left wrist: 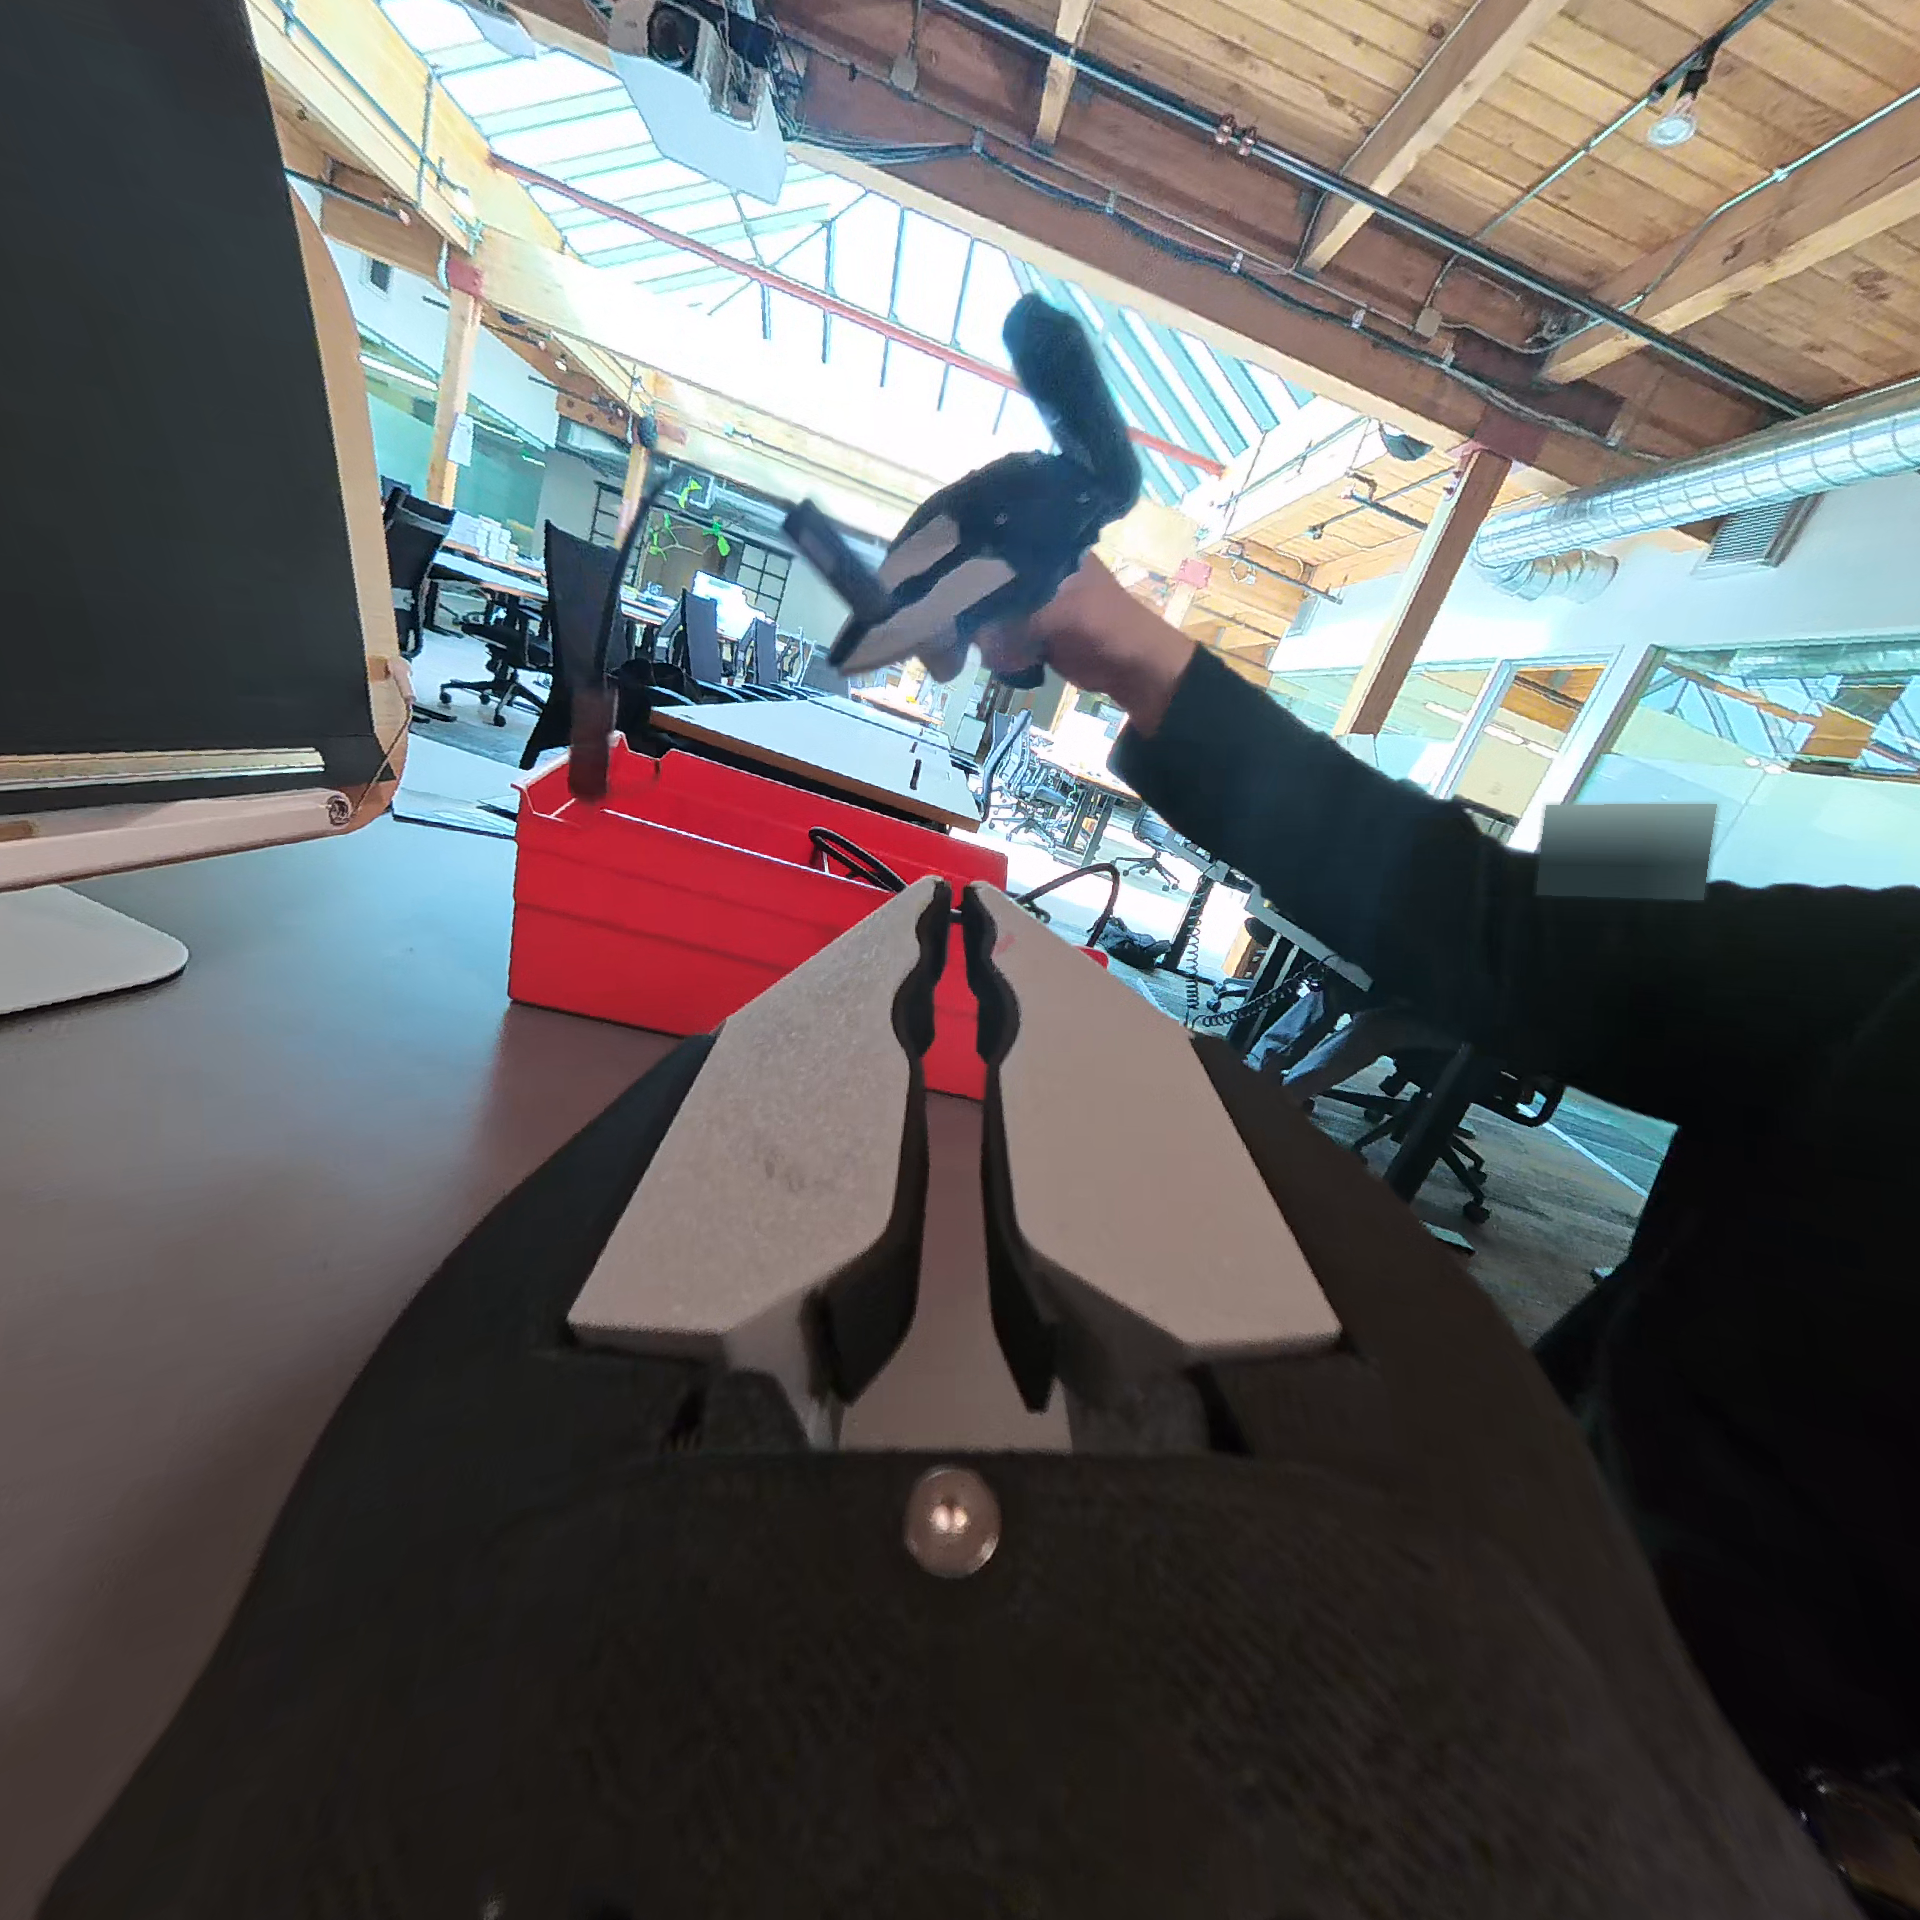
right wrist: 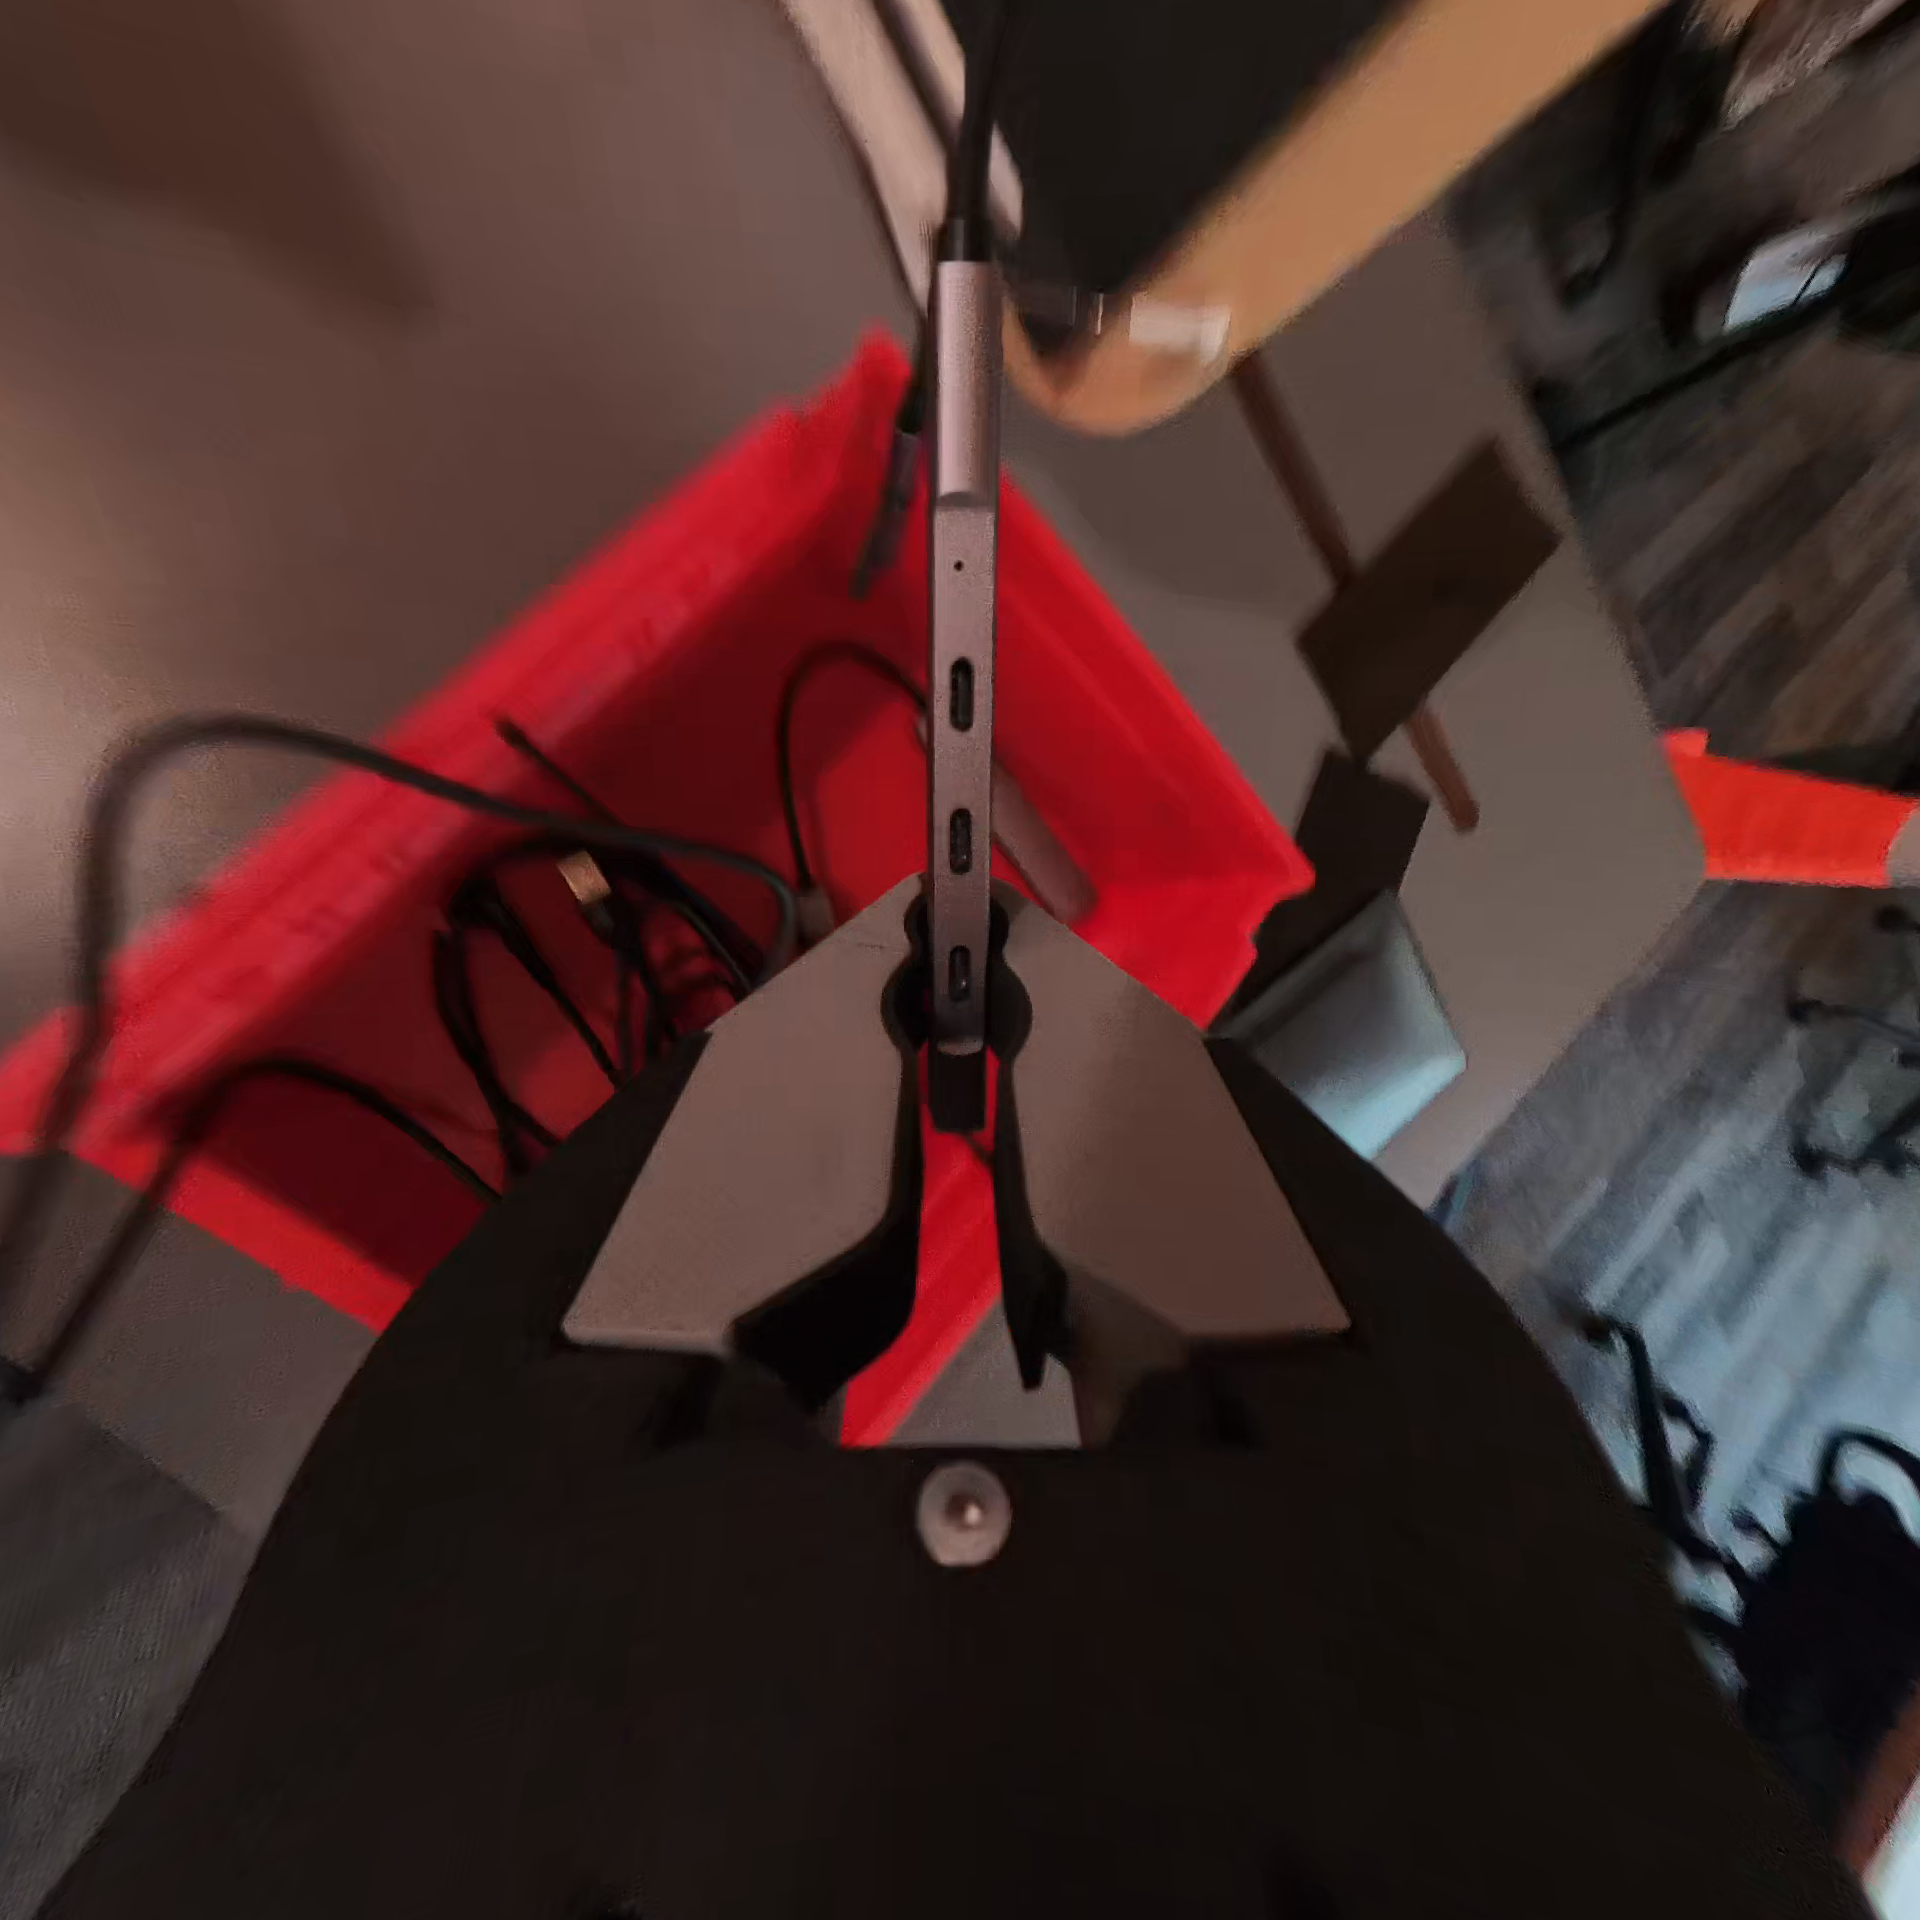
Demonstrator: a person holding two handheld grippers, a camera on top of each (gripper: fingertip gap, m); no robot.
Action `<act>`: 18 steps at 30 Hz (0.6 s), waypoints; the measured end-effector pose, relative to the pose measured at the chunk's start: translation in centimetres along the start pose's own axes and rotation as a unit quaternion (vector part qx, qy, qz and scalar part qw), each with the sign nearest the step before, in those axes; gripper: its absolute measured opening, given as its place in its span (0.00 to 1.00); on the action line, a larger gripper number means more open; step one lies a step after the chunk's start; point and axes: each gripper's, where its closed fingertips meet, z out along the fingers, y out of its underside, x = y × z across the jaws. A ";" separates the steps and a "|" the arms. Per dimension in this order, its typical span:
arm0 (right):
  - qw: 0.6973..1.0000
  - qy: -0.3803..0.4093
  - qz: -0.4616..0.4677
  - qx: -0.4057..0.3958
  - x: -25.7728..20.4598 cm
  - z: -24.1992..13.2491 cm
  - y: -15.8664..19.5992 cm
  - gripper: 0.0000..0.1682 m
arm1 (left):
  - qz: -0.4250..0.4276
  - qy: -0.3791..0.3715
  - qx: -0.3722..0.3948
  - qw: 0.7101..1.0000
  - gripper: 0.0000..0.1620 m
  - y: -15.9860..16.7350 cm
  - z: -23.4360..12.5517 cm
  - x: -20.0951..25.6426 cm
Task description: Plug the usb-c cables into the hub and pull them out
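My right gripper (right wrist: 961, 966) is shut on the near end of a slim grey usb-c hub (right wrist: 964, 623). The hub points forward, edge-on, showing three ports, with its own black cord (right wrist: 971, 125) leaving its far end. It hangs over a red bin (right wrist: 623, 665) holding several tangled black cables (right wrist: 623, 914). In the left wrist view the right gripper (left wrist: 883, 613) is up in the air with the hub (left wrist: 831, 556), behind the bin (left wrist: 675, 914). My left gripper (left wrist: 954, 896) is shut and empty, low over the table, facing the bin.
A monitor (left wrist: 156, 416) on a white foot stands at the left on the dark table (left wrist: 260, 1091). A dark plug on a cord (left wrist: 592, 748) hangs by the bin's far left corner. A person's dark sleeve (left wrist: 1403, 883) crosses the right side. Office chairs and desks lie beyond. My right fingertips sit around 30 cm from my left ones.
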 end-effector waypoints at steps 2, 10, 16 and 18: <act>0.995 0.016 0.000 -0.099 1.7 2.4 4.1 0.05 | 0.001 -0.001 -0.005 1.000 0.00 0.2 0.1 0.0; 0.990 0.024 0.006 -0.138 2.9 6.1 5.0 0.23 | 0.001 -0.006 -0.021 1.000 0.00 0.8 0.2 -0.4; 0.992 0.064 0.083 -0.065 4.7 3.8 2.6 0.23 | 0.002 -0.016 -0.024 1.000 0.01 0.9 0.2 -0.7; 0.989 0.055 0.138 -0.002 4.2 2.0 0.9 0.26 | 0.009 -0.027 -0.030 0.999 0.01 1.0 0.2 -0.9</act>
